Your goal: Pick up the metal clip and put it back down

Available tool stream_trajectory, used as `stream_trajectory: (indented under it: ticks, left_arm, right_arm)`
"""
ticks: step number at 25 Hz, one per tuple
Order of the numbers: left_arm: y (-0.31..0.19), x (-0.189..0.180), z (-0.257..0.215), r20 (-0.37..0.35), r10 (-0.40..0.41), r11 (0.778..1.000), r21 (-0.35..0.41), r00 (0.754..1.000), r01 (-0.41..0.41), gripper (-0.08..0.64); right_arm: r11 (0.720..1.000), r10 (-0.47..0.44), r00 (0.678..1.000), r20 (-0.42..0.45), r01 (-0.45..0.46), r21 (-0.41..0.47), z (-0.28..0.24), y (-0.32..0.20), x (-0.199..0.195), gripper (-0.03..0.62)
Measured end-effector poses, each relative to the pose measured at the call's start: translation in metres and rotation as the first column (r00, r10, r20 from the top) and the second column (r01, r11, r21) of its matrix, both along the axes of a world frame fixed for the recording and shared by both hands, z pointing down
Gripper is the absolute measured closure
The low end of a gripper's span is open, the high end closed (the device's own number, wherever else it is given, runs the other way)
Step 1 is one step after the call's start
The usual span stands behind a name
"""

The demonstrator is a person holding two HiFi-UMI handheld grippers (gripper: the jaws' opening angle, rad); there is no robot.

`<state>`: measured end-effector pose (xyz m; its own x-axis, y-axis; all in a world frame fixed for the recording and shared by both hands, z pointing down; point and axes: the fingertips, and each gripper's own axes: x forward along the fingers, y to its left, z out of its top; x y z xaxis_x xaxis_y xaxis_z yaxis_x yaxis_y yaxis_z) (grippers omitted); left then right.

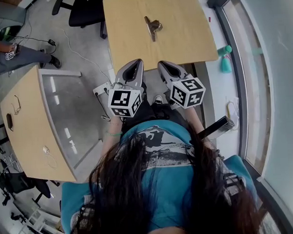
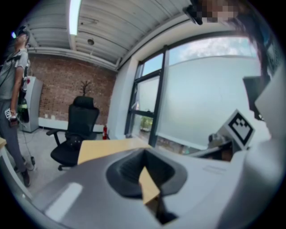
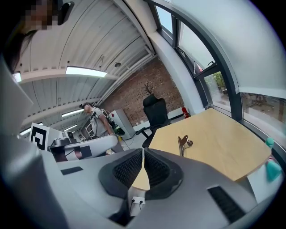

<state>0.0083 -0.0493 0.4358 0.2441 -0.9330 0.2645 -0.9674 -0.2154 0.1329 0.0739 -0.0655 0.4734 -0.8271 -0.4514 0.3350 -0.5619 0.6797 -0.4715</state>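
Two shut grippers, clip untouched

The left gripper (image 1: 133, 67) and right gripper (image 1: 166, 67) hang closed and empty at mid-frame. The metal clip (image 1: 152, 26) lies upper centre on the wooden table (image 1: 191, 34). Pickup seems not yet begun; next, open one gripper and reach forward.

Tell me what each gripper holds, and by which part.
Nothing is held. The left gripper and right gripper are both shut and empty; the metal clip lies untouched on the table.
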Motion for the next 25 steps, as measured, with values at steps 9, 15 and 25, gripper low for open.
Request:
stream_trajectory:
  ticks: [9, 15, 25]
  left_arm:
    - [-0.066, -0.021, -0.003, 0.021, 0.090, 0.996, 0.021, 0.996, -0.090, 0.555]
    - [-0.110, -0.051, -0.002, 0.020, 0.138, 0.990, 0.013, 0.990, -0.139, 0.555]
    - [-0.165, -0.099, 0.015, -0.034, 0.160, 0.987, -0.020, 0.987, -0.160, 0.555]
  right_arm:
    - [0.997, 0.078, 0.997, -0.007, -0.078, 0.006, -0.001, -0.063, -0.021, 0.569]
    - [0.989, 0.146, 0.988, -0.041, -0.146, 0.000, 0.009, -0.117, -0.041, 0.569]
    - [0.970, 0.217, 0.975, -0.050, -0.221, -0.100, 0.048, -0.215, -0.058, 0.568]
